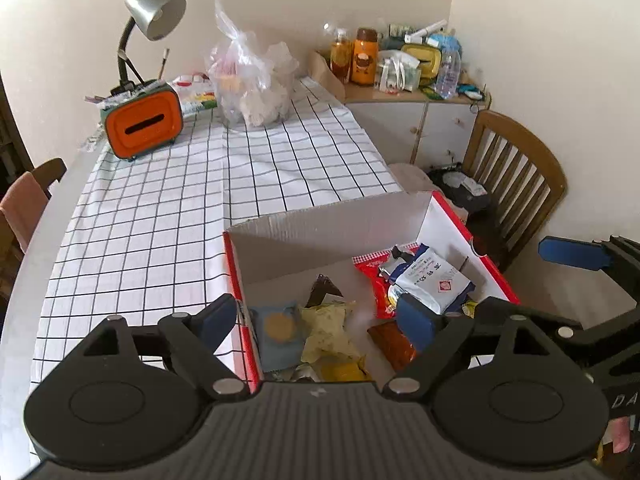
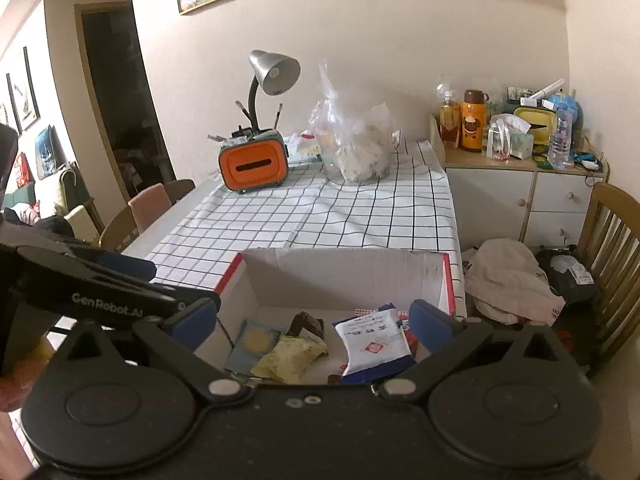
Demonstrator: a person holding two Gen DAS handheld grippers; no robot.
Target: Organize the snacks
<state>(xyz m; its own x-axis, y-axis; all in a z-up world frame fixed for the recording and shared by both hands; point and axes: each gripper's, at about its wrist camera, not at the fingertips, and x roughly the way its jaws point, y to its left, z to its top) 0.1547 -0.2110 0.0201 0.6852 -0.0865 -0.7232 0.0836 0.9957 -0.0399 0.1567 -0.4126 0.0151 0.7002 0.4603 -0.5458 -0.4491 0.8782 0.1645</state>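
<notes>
Left wrist view: cardboard box point(image 1: 332, 220), red-edged, lower centre on the checked tablecloth point(image 1: 180, 200), holding snack packets: white-blue packet point(image 1: 436, 280), yellow packet point(image 1: 326, 330), red packet point(image 1: 376, 284). Left gripper point(image 1: 320, 322) jaws wide apart, empty. Right gripper point(image 2: 312, 322) likewise spread, nothing held. Orange tissue box point(image 1: 142, 124) upper left; desk lamp point(image 1: 154, 14) behind.

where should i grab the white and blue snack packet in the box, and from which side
Judging by its pose, take the white and blue packet across its flat body from above. It lies on top of the other snacks in the red-edged box, near the box's right wall, so a side approach looks blocked. Both grippers are open and empty.
</notes>
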